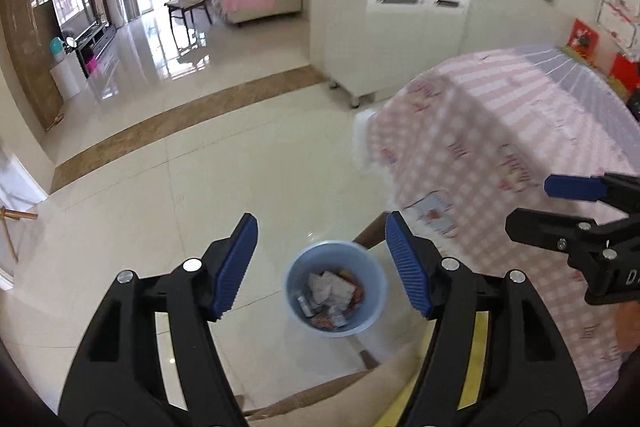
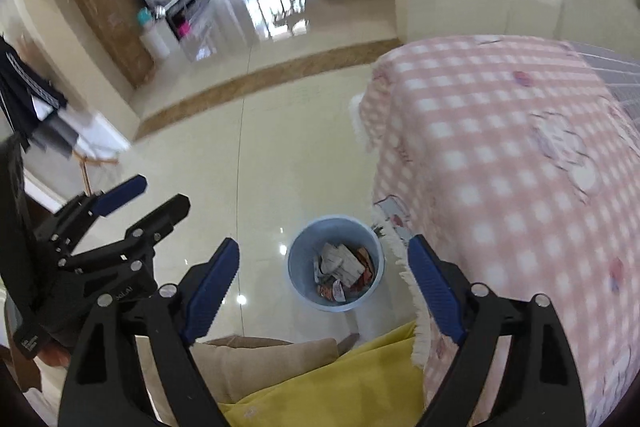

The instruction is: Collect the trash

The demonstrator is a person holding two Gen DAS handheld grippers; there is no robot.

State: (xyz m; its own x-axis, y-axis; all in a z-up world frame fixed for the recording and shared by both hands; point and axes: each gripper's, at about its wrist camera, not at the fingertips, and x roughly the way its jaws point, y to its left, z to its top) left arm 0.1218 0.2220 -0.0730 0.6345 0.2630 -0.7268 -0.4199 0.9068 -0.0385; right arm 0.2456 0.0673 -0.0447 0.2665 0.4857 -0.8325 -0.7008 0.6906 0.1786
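Observation:
A light blue trash bin [image 1: 335, 289] stands on the tiled floor beside the table, holding crumpled paper and wrappers [image 1: 331, 293]. It also shows in the right wrist view [image 2: 335, 263] with the trash [image 2: 344, 273] inside. My left gripper [image 1: 320, 263] is open and empty, held high above the bin. My right gripper [image 2: 324, 287] is open and empty, also above the bin. The right gripper shows at the right edge of the left wrist view [image 1: 556, 205], and the left gripper at the left of the right wrist view [image 2: 160, 193].
A table under a pink checked cloth [image 2: 500, 163] fills the right side. A chair with a tan cushion [image 2: 272, 363] and yellow cloth [image 2: 340, 383] sits below the grippers. A white cabinet [image 1: 408, 27] stands behind. Glossy floor [image 1: 200, 187] stretches left toward the living room.

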